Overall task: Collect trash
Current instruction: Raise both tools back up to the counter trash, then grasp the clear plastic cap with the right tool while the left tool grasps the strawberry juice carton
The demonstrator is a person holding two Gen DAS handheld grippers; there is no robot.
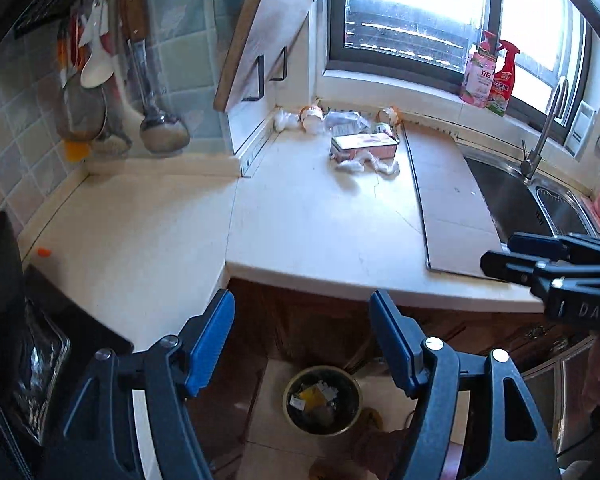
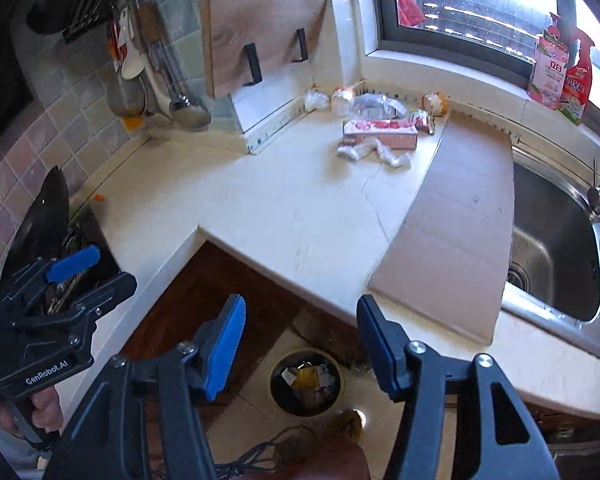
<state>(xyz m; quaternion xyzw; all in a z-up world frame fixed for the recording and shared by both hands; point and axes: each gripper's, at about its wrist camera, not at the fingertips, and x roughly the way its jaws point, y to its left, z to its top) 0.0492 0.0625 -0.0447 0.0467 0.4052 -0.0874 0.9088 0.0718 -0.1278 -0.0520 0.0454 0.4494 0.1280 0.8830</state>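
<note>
Trash [image 1: 363, 146]: far back on my counter [image 1: 300, 216]; a long reach might knock it.
My grippers [image 1: 301, 344] [image 2: 300, 344]: both open, empty.
Bin [image 1: 321, 400]: low down, easy to miss.

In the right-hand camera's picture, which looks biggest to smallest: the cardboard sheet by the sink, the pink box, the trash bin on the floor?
1. cardboard sheet, by far the largest.
2. and 3. pink box and trash bin look about alike; they sit at different distances from the camera, so I won't rank them.

Tiled wall [image 1: 188, 60]; bright window [image 1: 411, 12]; pale countertop [image 1: 300, 220].
</note>
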